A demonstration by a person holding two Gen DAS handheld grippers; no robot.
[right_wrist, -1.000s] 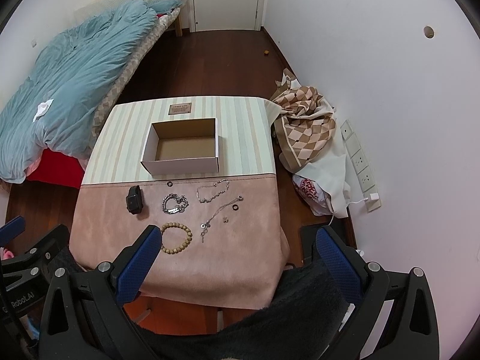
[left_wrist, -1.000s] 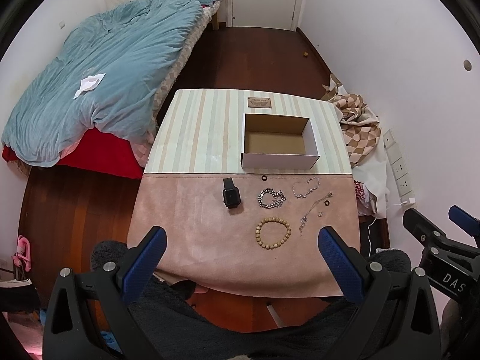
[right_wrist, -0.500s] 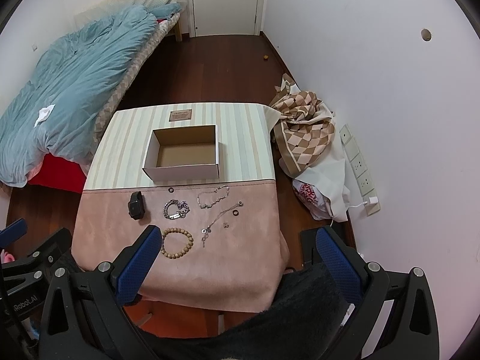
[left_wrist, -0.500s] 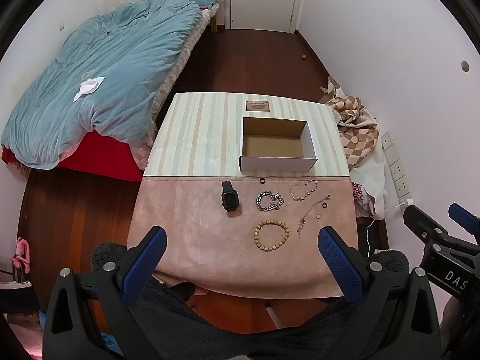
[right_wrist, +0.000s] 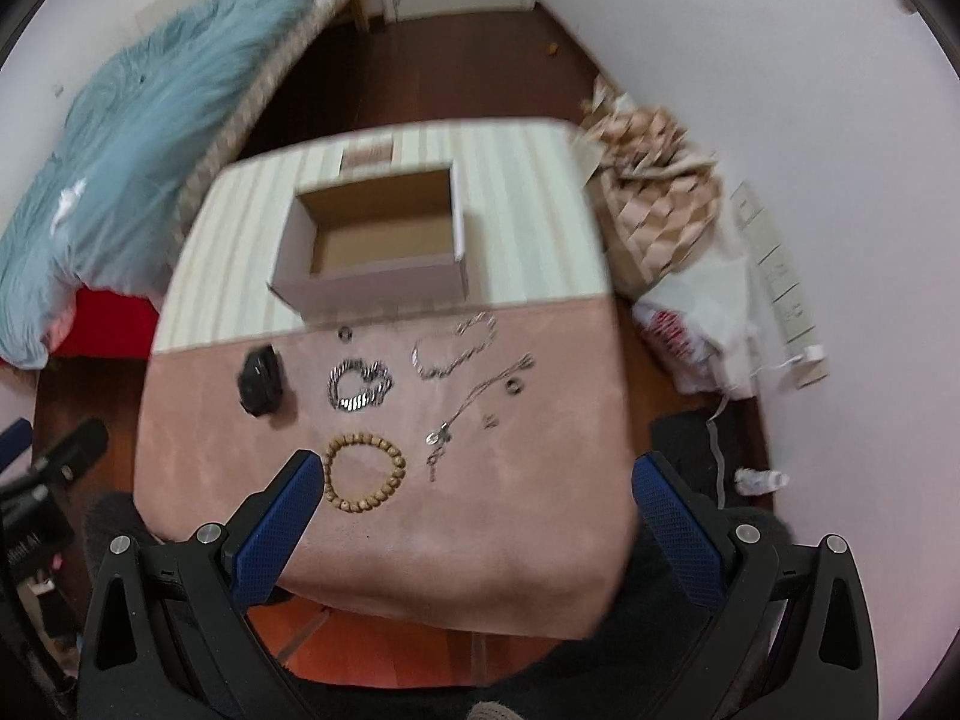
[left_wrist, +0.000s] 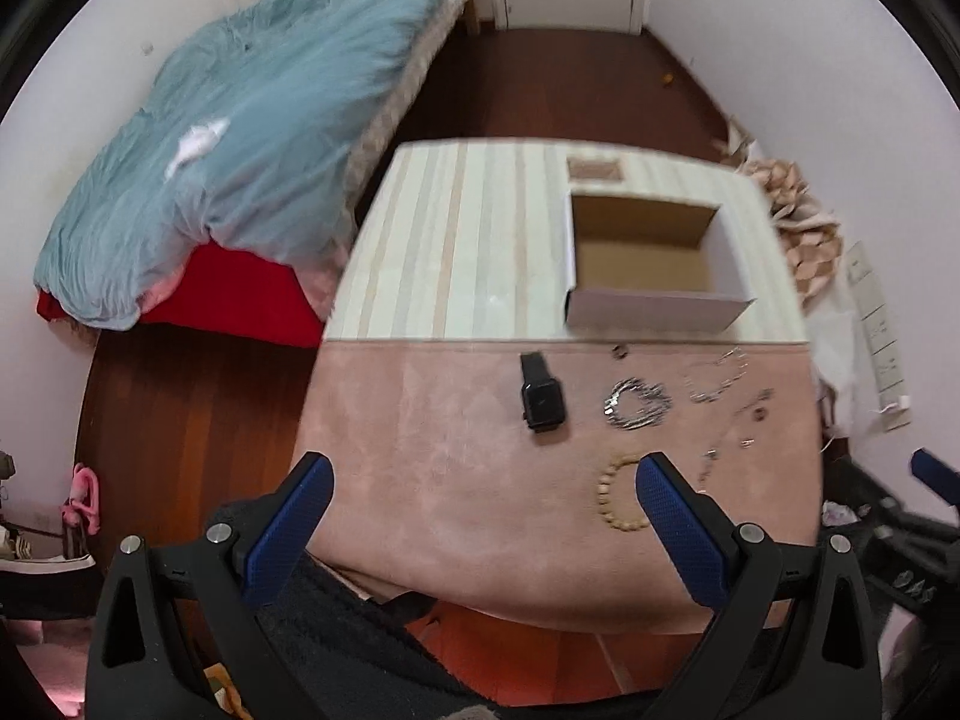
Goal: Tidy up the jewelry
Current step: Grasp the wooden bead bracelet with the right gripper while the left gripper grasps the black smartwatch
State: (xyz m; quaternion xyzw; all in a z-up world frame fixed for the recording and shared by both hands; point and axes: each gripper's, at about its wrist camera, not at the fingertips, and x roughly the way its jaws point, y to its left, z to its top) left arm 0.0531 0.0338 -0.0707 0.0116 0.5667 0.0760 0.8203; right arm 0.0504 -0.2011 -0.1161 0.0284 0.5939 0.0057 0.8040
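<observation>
An open cardboard box [left_wrist: 654, 264] [right_wrist: 375, 240] stands on the striped far half of the table. On the pink cloth lie a black watch [left_wrist: 542, 399] [right_wrist: 259, 381], a silver chain bracelet [left_wrist: 637, 403] [right_wrist: 359, 387], a thinner silver bracelet [right_wrist: 456, 348], a necklace [right_wrist: 474, 402], small rings [right_wrist: 514, 385] and a wooden bead bracelet [left_wrist: 618, 501] [right_wrist: 363, 471]. My left gripper [left_wrist: 480, 480] is open and empty above the near table edge. My right gripper [right_wrist: 471, 480] is open and empty, just short of the bead bracelet.
A bed with a blue duvet [left_wrist: 240, 138] stands to the left. A checked cloth [right_wrist: 654, 198] and a white bag [right_wrist: 702, 324] lie on the floor right of the table. Wall sockets [right_wrist: 780, 276] are on the right wall.
Both grippers have moved down and forward toward the table, so the jewelry and box look larger. Both stay open and empty. Nothing on the table has moved.
</observation>
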